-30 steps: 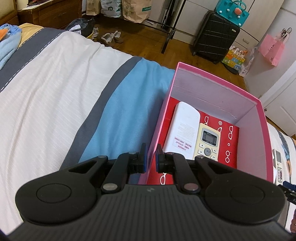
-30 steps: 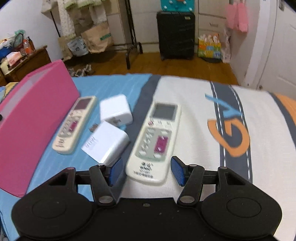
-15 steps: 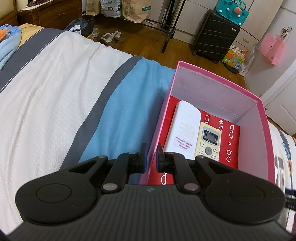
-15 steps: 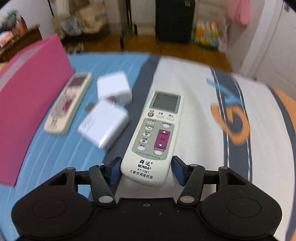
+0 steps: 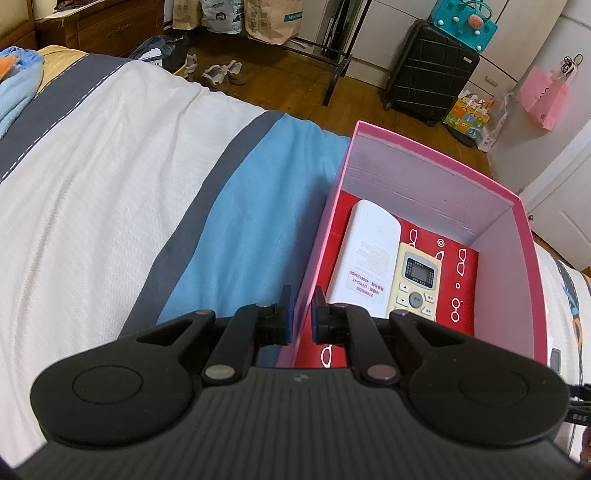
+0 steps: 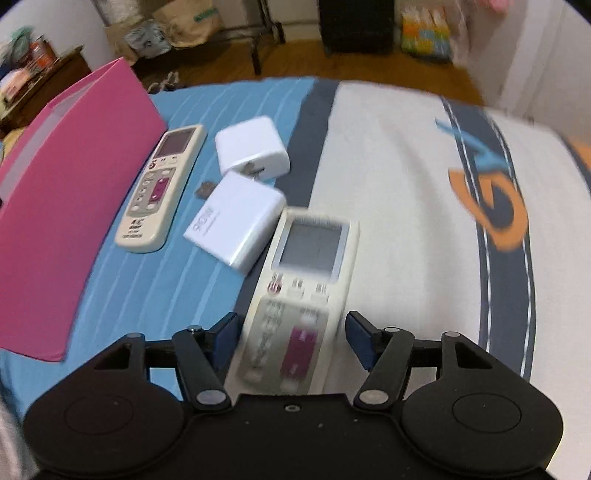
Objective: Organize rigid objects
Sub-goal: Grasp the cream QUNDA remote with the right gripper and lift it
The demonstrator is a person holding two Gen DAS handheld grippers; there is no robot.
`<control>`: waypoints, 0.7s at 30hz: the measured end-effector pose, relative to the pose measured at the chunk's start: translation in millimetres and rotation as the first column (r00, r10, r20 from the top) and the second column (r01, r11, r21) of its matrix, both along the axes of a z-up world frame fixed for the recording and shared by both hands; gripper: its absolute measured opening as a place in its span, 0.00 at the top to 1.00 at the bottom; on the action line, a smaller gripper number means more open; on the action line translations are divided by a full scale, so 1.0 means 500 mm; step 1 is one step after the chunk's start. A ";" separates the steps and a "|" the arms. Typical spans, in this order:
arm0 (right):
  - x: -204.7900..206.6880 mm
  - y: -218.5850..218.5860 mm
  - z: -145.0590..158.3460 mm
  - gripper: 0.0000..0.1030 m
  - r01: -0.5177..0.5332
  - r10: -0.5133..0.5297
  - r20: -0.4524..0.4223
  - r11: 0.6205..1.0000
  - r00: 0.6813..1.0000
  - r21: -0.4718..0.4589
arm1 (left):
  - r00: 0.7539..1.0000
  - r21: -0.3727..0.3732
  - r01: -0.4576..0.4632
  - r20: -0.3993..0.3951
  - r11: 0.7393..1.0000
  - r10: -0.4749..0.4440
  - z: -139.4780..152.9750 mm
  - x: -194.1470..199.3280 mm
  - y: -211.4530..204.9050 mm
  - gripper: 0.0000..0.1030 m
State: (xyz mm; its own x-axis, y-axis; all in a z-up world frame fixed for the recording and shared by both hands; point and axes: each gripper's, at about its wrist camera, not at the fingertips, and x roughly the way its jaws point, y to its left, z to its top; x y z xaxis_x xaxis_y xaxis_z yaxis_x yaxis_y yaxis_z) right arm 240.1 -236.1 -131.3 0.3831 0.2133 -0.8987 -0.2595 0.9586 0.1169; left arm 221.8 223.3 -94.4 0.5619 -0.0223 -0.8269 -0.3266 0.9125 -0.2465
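Observation:
A pink box (image 5: 424,158) stands open on the bed. Inside it lie a white remote (image 5: 369,251), face down, and a small cream remote (image 5: 417,284). My left gripper (image 5: 300,295) is shut on the box's left wall near its rim. In the right wrist view a large cream remote (image 6: 310,258) lies face up on the bedspread. Its lower end sits between the jaws of my right gripper (image 6: 293,321). Those jaws are opening, with a gap on each side of the remote. The pink box (image 6: 66,206) shows at the left.
A second cream remote (image 6: 159,188) lies beside the box. Two white power adapters (image 6: 251,147) (image 6: 240,225) and a small brown bit (image 6: 205,189) lie between the remotes. A black suitcase (image 5: 428,74) and paper bags (image 5: 269,18) stand on the floor beyond the bed.
My right gripper has come forward and tilted down over the large remote, which now lies deeper between its slightly wider jaws. The left gripper and the box have not moved.

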 end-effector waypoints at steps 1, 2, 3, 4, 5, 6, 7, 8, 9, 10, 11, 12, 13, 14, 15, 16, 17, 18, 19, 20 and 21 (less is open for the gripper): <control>-0.003 0.006 -0.002 0.34 -0.018 0.019 0.020 1.000 1.000 -0.015 | 1.000 0.000 0.001 0.000 1.000 -0.001 0.000 0.000 0.000 0.92; -0.006 0.011 -0.001 0.34 -0.035 0.036 0.034 0.999 0.999 -0.024 | 1.000 -0.001 0.001 0.000 1.000 -0.001 0.000 0.000 0.001 0.92; -0.010 0.012 -0.001 0.35 -0.051 0.053 0.046 0.998 0.998 -0.030 | 1.000 -0.004 0.000 0.000 1.000 0.000 0.000 0.000 0.001 0.92; -0.011 0.008 -0.002 0.35 -0.060 0.061 0.052 0.998 0.997 -0.025 | 1.000 -0.009 -0.002 0.000 1.000 0.002 -0.001 0.000 0.002 0.92; -0.011 0.003 -0.001 0.36 -0.059 0.060 0.053 0.998 0.997 -0.015 | 1.000 -0.012 -0.003 0.000 1.000 0.003 -0.001 -0.001 0.003 0.92; -0.011 -0.002 0.002 0.37 -0.056 0.056 0.053 0.998 0.997 -0.009 | 1.000 -0.013 -0.003 0.000 1.000 0.003 -0.001 -0.001 0.003 0.92; -0.013 -0.003 0.004 0.38 -0.054 0.055 0.055 0.998 0.997 -0.014 | 1.000 -0.014 -0.003 0.000 1.000 0.003 -0.001 -0.001 0.003 0.92; -0.012 0.002 0.006 0.39 -0.051 0.053 0.059 0.998 0.997 -0.026 | 1.000 -0.013 -0.004 0.000 1.000 0.004 -0.002 -0.001 0.004 0.92; -0.016 0.004 0.008 0.39 -0.047 0.049 0.065 0.998 0.997 -0.036 | 1.000 -0.013 -0.003 0.001 1.000 0.003 -0.001 -0.001 0.004 0.92; -0.021 0.007 0.010 0.40 -0.042 0.045 0.067 0.998 0.997 -0.044 | 1.000 -0.015 -0.003 0.001 1.000 0.003 -0.002 -0.001 0.005 0.92; -0.026 0.009 0.013 0.40 -0.039 0.042 0.067 0.998 0.997 -0.049 | 1.000 -0.016 -0.004 0.000 1.000 0.004 -0.002 -0.001 0.004 0.92; -0.030 0.010 0.014 0.41 -0.035 0.038 0.067 0.998 0.997 -0.051 | 1.000 -0.018 -0.004 0.001 1.000 0.004 -0.001 -0.001 0.005 0.92; -0.033 0.012 0.014 0.41 -0.033 0.036 0.064 0.998 0.997 -0.053 | 1.000 -0.019 -0.004 0.001 1.000 0.004 -0.002 -0.001 0.005 0.92; -0.036 0.014 0.014 0.41 -0.033 0.036 0.059 0.998 0.998 -0.058 | 1.000 -0.019 -0.004 0.001 1.000 0.005 -0.001 -0.001 0.006 0.92; -0.039 0.016 0.015 0.41 -0.032 0.035 0.051 0.997 0.998 -0.065 | 1.000 -0.018 -0.004 0.001 1.000 0.004 -0.001 -0.001 0.005 0.92; -0.039 0.016 0.015 0.41 -0.030 0.033 0.044 0.997 0.999 -0.071 | 1.000 -0.018 -0.004 0.001 1.000 0.004 -0.001 -0.001 0.006 0.92; -0.039 0.017 0.015 0.41 -0.032 0.035 0.038 0.997 0.999 -0.075 | 1.000 -0.019 -0.005 0.001 1.000 0.005 -0.001 -0.001 0.006 0.92; -0.038 0.018 0.013 0.41 -0.040 0.043 0.030 0.996 0.999 -0.078 | 1.000 -0.019 -0.005 0.000 1.000 0.005 -0.002 -0.001 0.006 0.92; -0.037 0.018 0.011 0.41 -0.047 0.049 0.025 0.996 0.998 -0.081 | 1.000 -0.020 -0.005 0.001 1.000 0.006 -0.002 -0.001 0.006 0.92; -0.034 0.016 0.007 0.40 -0.045 0.047 0.020 0.996 0.999 -0.075 | 1.000 -0.019 -0.005 0.001 1.000 0.005 -0.001 -0.001 0.006 0.92; -0.032 0.013 0.003 0.40 -0.037 0.038 0.019 0.997 0.999 -0.067 | 1.000 -0.020 -0.006 0.000 1.000 0.006 -0.001 -0.001 0.006 0.92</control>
State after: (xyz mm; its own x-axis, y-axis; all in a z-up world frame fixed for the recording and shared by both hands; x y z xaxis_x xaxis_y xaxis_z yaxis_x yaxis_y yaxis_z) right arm 224.0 -229.5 -129.7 0.3943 0.1678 -0.9035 -0.2971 0.9537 0.0474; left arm 221.3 226.4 -95.1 0.5625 -0.0357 -0.8261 -0.3320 0.9052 -0.2652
